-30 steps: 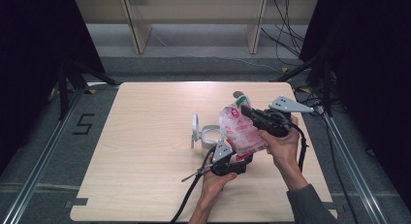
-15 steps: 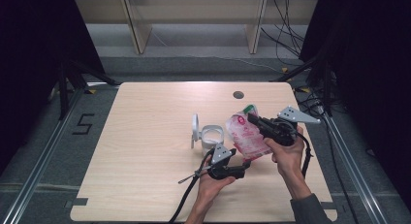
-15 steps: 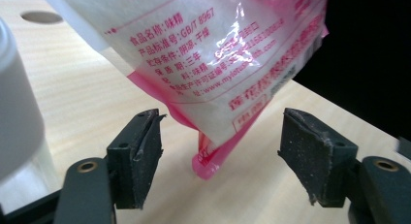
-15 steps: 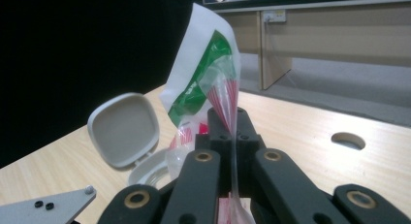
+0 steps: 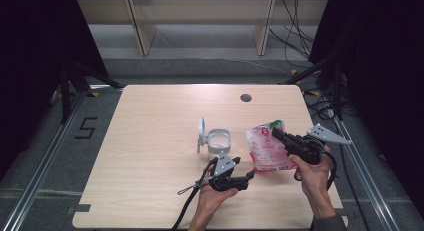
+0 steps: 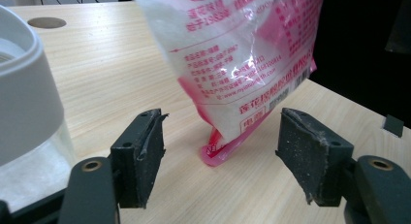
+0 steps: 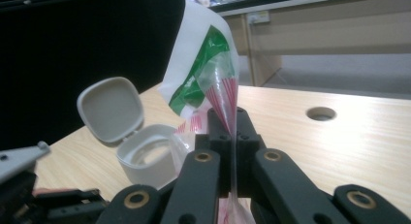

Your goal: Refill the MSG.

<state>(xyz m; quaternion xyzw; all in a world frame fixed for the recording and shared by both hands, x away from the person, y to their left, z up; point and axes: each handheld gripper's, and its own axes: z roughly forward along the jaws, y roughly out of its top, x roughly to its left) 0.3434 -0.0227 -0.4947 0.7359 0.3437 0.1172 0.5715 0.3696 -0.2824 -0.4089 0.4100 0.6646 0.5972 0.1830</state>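
A pink and white plastic bag (image 5: 267, 150) of white grains hangs from my right gripper (image 5: 276, 132), which is shut on its upper edge near the green print (image 7: 203, 83). The bag's lower pink corner (image 6: 218, 151) touches the tabletop. My left gripper (image 5: 250, 175) lies low at the bag's left, and its jaws have just been opening. In the left gripper view the left gripper (image 6: 220, 156) stands open; the bag's corner lies between and just beyond the pads without touching them. A white square container (image 5: 219, 141) with its hinged lid (image 5: 201, 133) raised stands left of the bag.
The light wooden table (image 5: 150, 141) has a round cable hole (image 5: 245, 97) near its far edge. The container (image 6: 24, 103) sits close beside the left jaw. Both forearms come in over the near edge. Cables and shelving lie on the floor beyond the table.
The right gripper has carried the bag to the right and down, away from the container. The left gripper has stayed near the front, and the bag has drawn away from it.
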